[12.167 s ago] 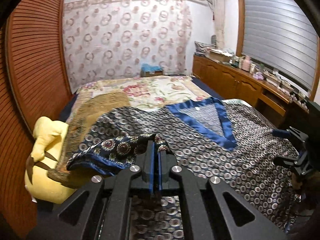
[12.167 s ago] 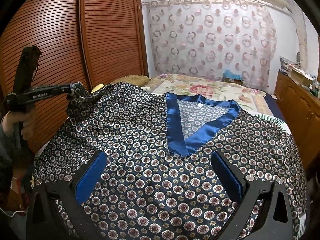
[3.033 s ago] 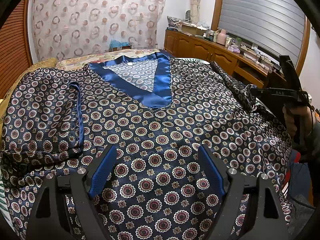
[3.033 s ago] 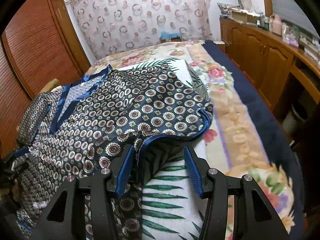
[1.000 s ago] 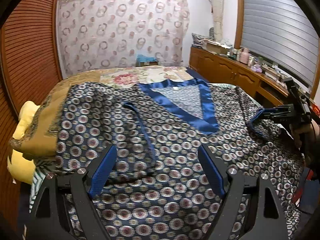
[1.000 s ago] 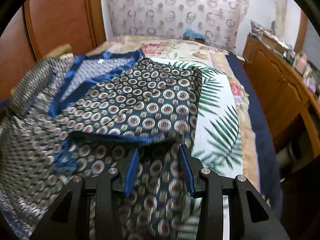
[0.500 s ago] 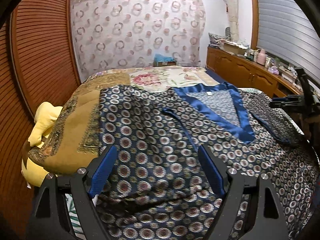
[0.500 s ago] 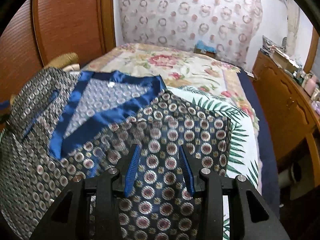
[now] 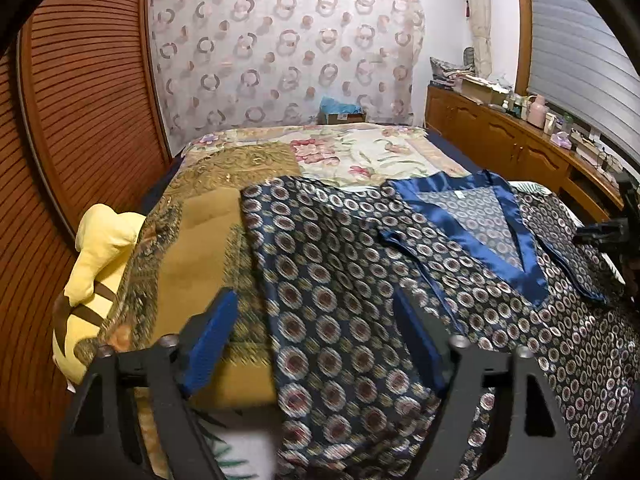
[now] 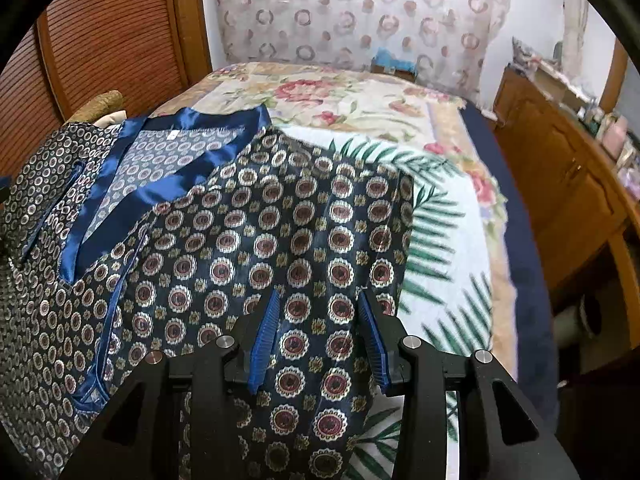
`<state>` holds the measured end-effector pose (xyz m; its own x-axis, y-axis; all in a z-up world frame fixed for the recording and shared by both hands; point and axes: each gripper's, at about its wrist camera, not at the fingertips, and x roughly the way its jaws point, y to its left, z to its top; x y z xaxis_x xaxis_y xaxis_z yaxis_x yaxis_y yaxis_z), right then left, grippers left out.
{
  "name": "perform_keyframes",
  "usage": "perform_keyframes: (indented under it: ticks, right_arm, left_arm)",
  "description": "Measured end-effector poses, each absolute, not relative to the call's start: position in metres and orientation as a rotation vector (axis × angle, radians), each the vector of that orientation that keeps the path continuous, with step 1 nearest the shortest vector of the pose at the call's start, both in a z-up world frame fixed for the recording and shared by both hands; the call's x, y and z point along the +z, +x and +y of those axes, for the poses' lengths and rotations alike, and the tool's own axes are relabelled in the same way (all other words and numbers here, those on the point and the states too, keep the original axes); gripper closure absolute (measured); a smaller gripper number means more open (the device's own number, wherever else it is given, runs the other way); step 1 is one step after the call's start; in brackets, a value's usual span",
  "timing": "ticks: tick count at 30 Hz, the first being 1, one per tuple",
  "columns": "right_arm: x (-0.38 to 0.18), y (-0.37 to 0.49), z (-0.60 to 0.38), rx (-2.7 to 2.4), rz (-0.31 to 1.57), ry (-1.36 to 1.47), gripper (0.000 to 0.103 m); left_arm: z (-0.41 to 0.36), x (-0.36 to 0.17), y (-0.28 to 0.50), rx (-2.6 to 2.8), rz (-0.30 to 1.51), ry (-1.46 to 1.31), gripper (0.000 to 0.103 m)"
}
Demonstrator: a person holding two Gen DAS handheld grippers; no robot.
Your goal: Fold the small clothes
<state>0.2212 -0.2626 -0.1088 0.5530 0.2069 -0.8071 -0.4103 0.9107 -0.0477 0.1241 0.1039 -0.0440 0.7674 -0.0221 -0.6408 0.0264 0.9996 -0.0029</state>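
- Yellow plush toy (image 9: 96, 264) lies at the bed's left edge, beside a mustard-brown blanket (image 9: 200, 256).
- Navy satin top with medallion print and blue V-neck trim (image 9: 344, 280) lies flat on the floral bedspread (image 9: 360, 152), both sleeves folded inward.
- Left gripper (image 9: 320, 344): fingers spread wide, holding nothing.
- Right gripper (image 10: 320, 340): fingers apart above the cloth, holding nothing.

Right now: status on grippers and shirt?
Left gripper open, empty. Right gripper open, above cloth. Patterned shirt flat on bed, both sleeves folded in. Yellow plush off to the side.
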Motion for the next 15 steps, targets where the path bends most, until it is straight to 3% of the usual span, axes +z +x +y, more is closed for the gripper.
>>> perform_keyframes:
  ticks: [4,9,15]
  right_arm:
    - [-0.114,0.223,-0.261,0.388,0.902,-0.251,0.046]
    - [-0.122,0.215,-0.263,0.405,0.87,-0.249,0.022]
    - [-0.123,0.214,-0.261,0.402,0.872,-0.257,0.015]
  left_arm:
    - [0.118,-0.043,0.14,-0.025,0.722,-0.027,0.049]
    - [0.132,-0.043,0.159,0.005,0.755,-0.044,0.054]
    - [0.137,-0.046,0.173,-0.008,0.783,-0.05,0.057]
